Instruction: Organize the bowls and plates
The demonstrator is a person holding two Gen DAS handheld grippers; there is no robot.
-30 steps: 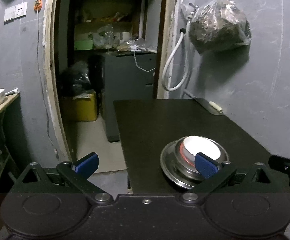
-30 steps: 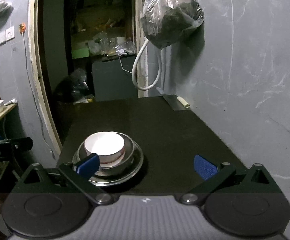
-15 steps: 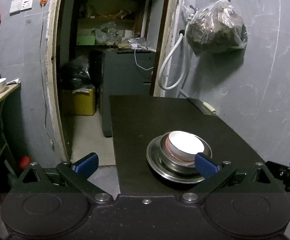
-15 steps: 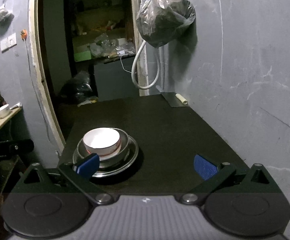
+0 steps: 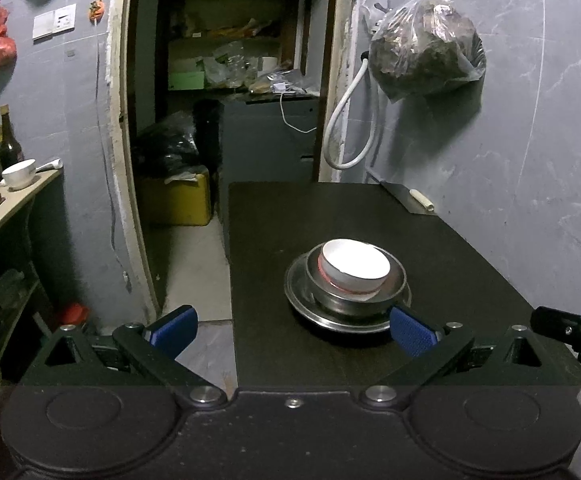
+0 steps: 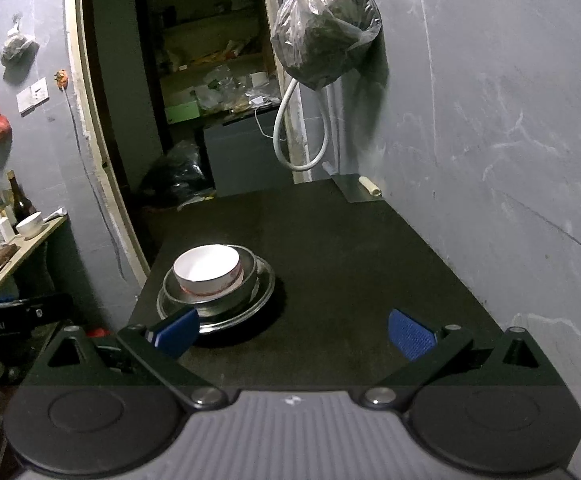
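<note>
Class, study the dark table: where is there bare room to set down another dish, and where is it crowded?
Bare tabletop runs from the stacked dishes right to the grey wall, and back to the cleaver in the far corner. It is crowded only at the near left, where the stack sits close to that edge.

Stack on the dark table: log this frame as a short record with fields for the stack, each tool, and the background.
stack: white bowl nested in a metal bowl, which sits on a metal plate
surface: dark table, stack near its left edge
left tool: open, empty, apart from the stack
right tool: open, empty, aimed at bare table right of the stack
background: plastic bag hanging on the wall, second white bowl on a side shelf
task state: dishes look stacked
</note>
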